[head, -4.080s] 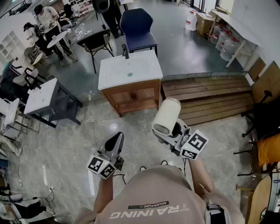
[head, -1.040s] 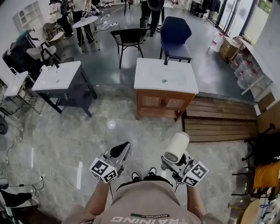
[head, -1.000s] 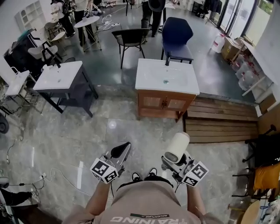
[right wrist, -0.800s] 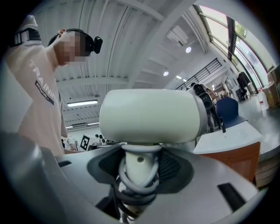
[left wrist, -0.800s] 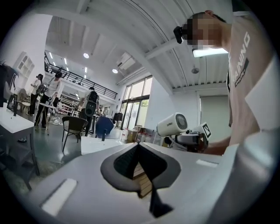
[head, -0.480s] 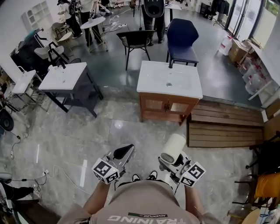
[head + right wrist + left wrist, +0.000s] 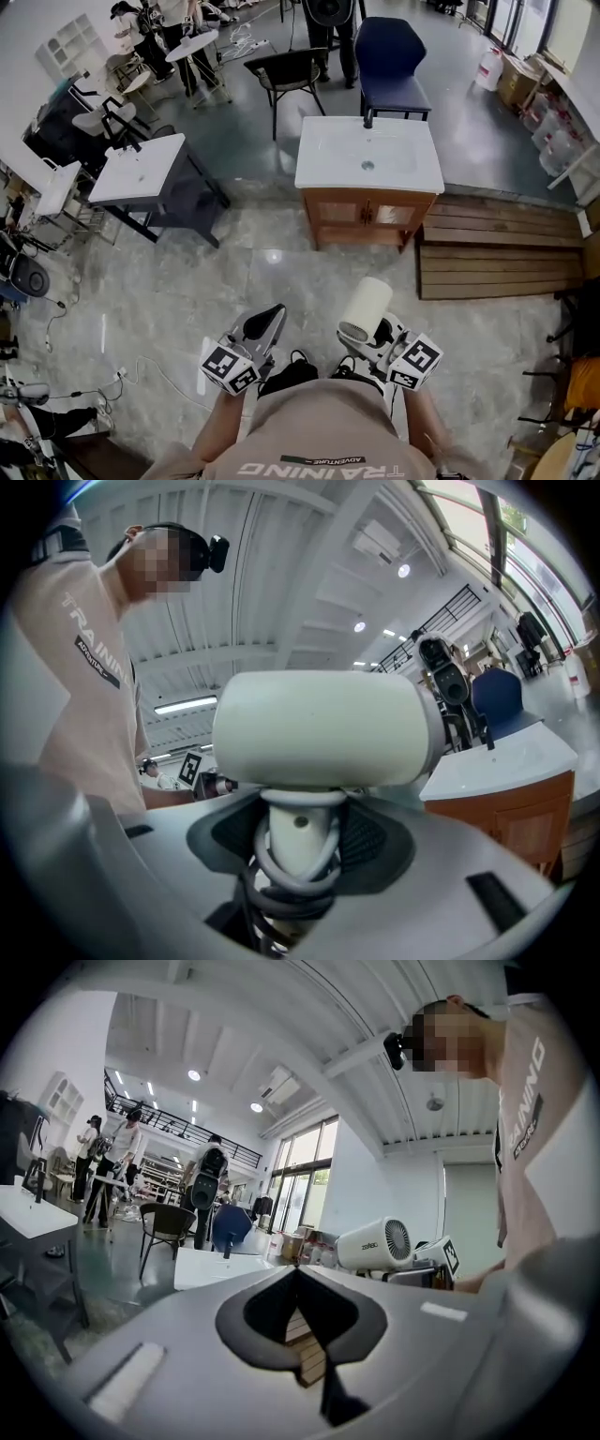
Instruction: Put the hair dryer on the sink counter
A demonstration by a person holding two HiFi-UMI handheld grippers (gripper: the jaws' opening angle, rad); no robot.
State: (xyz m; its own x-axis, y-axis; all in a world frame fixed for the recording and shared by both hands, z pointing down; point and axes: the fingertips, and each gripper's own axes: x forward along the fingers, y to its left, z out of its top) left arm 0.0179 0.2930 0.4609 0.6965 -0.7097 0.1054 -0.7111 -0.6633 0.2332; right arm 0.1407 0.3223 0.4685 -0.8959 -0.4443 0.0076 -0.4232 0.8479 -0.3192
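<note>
The pale tiled floor (image 7: 187,291) fills most of the head view, and beyond it stands the sink counter (image 7: 370,155), a white top with a basin and a dark faucet (image 7: 368,117) on a wooden cabinet, with a slatted wooden platform (image 7: 506,258) just to its right and a blue chair (image 7: 389,56) behind it. A second sink on a dark stand (image 7: 141,173) is well to the left; only this view shows it from above. The hair dryer (image 7: 366,309) is not on the counter: it is held up in the air in front of the person, well apart from the sink, its cream barrel pointing roughly toward the cabinet. From above, the barrel hides the right gripper (image 7: 372,337) under it. The right gripper view settles the grip: the right gripper (image 7: 298,836) has its jaws clamped on the handle of the hair dryer (image 7: 319,728), with the cord (image 7: 286,878) looped round the handle, and the sink counter (image 7: 502,757) at the right edge. The left gripper (image 7: 265,321) is held level beside it; in its own view the left gripper (image 7: 296,1271) has its fingertips pressed together with nothing between them, and the hair dryer (image 7: 375,1244) shows side-on to its right.
</note>
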